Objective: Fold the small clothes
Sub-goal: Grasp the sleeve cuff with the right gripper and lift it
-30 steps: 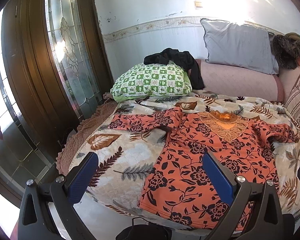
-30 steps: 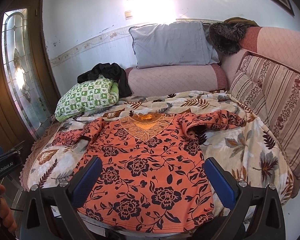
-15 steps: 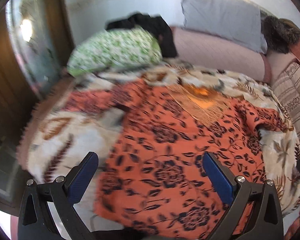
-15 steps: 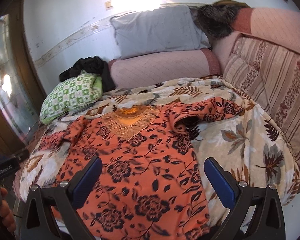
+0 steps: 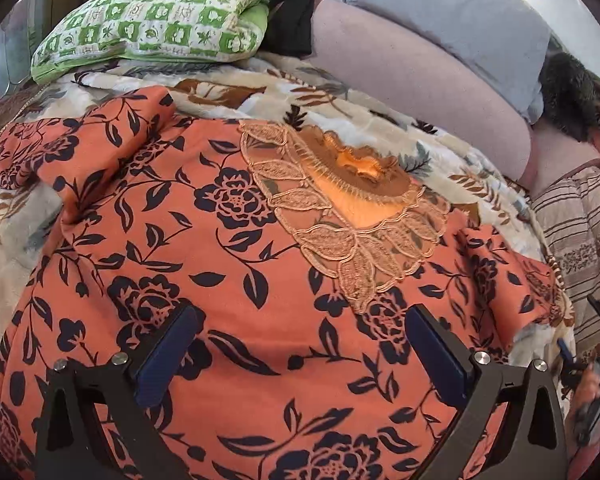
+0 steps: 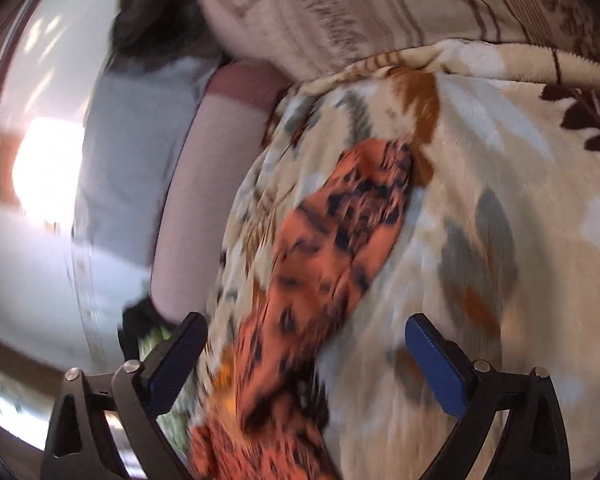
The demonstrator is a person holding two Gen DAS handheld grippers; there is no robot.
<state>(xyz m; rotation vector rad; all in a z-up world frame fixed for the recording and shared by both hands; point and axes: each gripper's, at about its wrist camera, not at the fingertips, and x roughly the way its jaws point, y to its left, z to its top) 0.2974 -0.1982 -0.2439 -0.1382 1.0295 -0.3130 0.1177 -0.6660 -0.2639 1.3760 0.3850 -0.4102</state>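
Here both wide, empty grippers, left gripper (image 5: 300, 354) and right gripper (image 6: 306, 354), hover over the blouse (image 5: 228, 264), seemingly its blurred sleeve (image 6: 340, 232).

Your orange floral blouse (image 5: 228, 264) lies on the leaf-print blanket (image 5: 452, 160), checked green pillow (image 5: 152, 20) behind its left sleeve.

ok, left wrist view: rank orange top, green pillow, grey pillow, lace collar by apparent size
1. orange top, fills most of the frame, though nearest the camera
2-3. green pillow and grey pillow, look alike; both cropped, unranked
4. lace collar
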